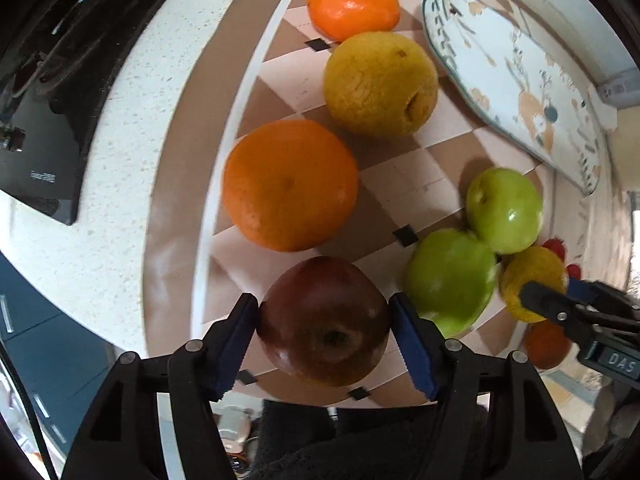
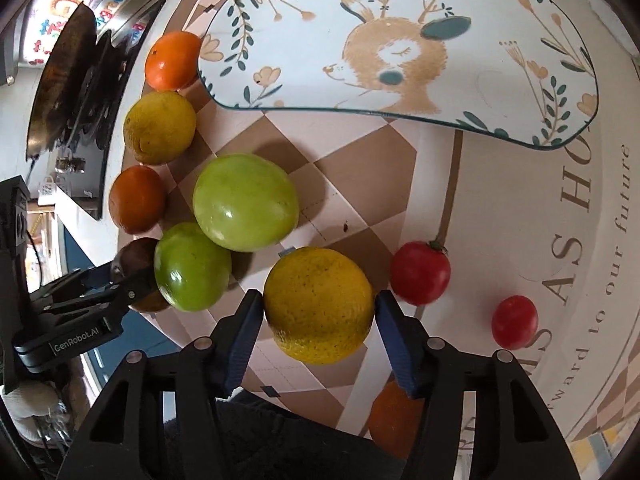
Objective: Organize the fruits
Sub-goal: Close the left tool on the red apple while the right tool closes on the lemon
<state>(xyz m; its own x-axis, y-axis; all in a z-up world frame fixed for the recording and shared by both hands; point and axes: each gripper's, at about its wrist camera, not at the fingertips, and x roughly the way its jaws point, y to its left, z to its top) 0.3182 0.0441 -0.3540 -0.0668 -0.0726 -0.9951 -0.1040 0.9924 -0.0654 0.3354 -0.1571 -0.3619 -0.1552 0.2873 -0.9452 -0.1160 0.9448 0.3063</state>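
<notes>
My left gripper (image 1: pixel 324 308) points down at the checked mat and is shut on a dark red apple (image 1: pixel 324 328), its blue pads pressed on both sides. My right gripper (image 2: pixel 319 304) is shut on a yellow citrus fruit (image 2: pixel 318 312) in the same way. In the left wrist view the right gripper (image 1: pixel 548 300) shows at the right edge with that yellow fruit (image 1: pixel 532 272). Two green apples (image 2: pixel 244 200) (image 2: pixel 190 268) lie touching each other between the two grippers. A big orange (image 1: pixel 290 184), a yellow-green citrus (image 1: pixel 380 84) and a mandarin (image 1: pixel 354 2) form a row beyond the red apple.
A deer-patterned plate (image 2: pixel 400 40) lies at the far side of the mat. Two red tomatoes (image 2: pixel 420 272) (image 2: pixel 514 322) sit right of the yellow fruit, and another orange (image 2: pixel 390 416) lies under the right finger. A black stove (image 1: pixel 48 80) is off to the left.
</notes>
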